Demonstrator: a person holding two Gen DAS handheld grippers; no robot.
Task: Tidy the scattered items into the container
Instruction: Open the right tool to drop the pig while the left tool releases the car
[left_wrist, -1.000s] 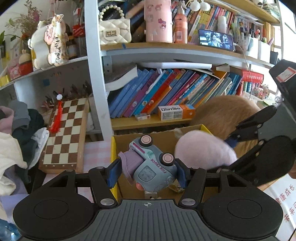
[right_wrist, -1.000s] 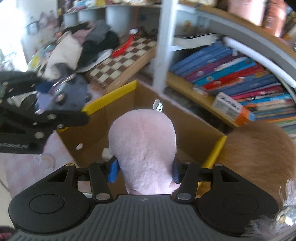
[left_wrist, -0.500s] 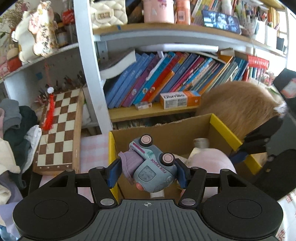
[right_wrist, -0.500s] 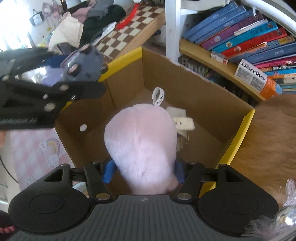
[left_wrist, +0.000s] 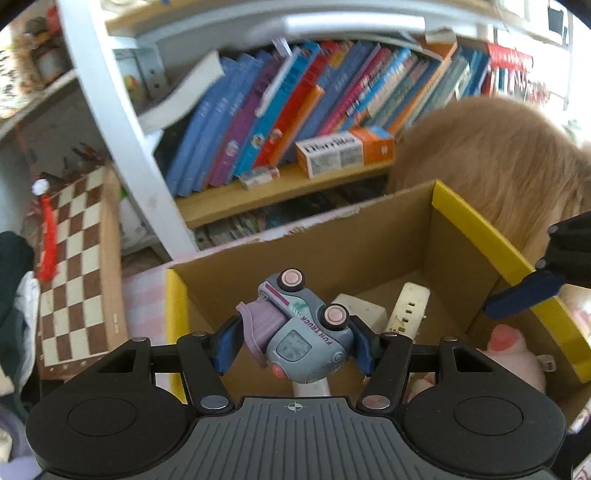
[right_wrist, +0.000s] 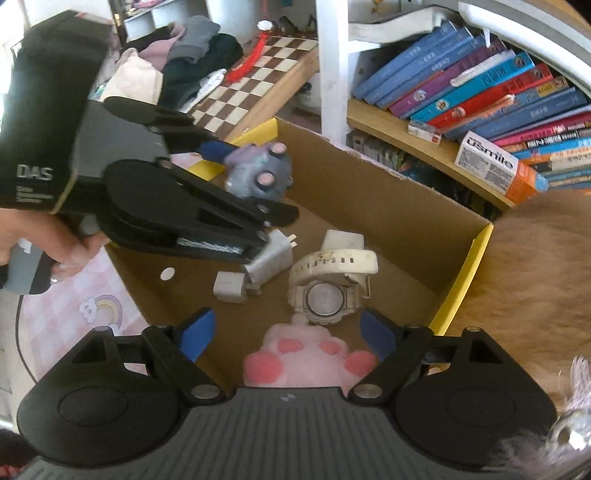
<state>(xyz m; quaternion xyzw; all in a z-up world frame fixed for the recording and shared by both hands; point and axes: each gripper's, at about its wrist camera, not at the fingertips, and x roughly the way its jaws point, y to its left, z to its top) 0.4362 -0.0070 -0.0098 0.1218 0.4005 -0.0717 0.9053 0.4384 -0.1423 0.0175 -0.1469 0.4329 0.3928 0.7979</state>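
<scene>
Left gripper (left_wrist: 293, 341): fingers clamped the toy truck (left_wrist: 304, 336) above the cardboard box (right_wrist: 388, 206); it should be lowered before release.
Right gripper (right_wrist: 284, 338): fingers had just spread, pink plush paw (right_wrist: 308, 360) freed.

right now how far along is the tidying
Already in the cardboard box: a white watch, white chargers and the pink paw plush. The right gripper has just been opening, and the plush lies free between its fingers. In hand: the left gripper grips the toy truck over the box. Left: dropping the truck; no other loose items are visible.
</scene>
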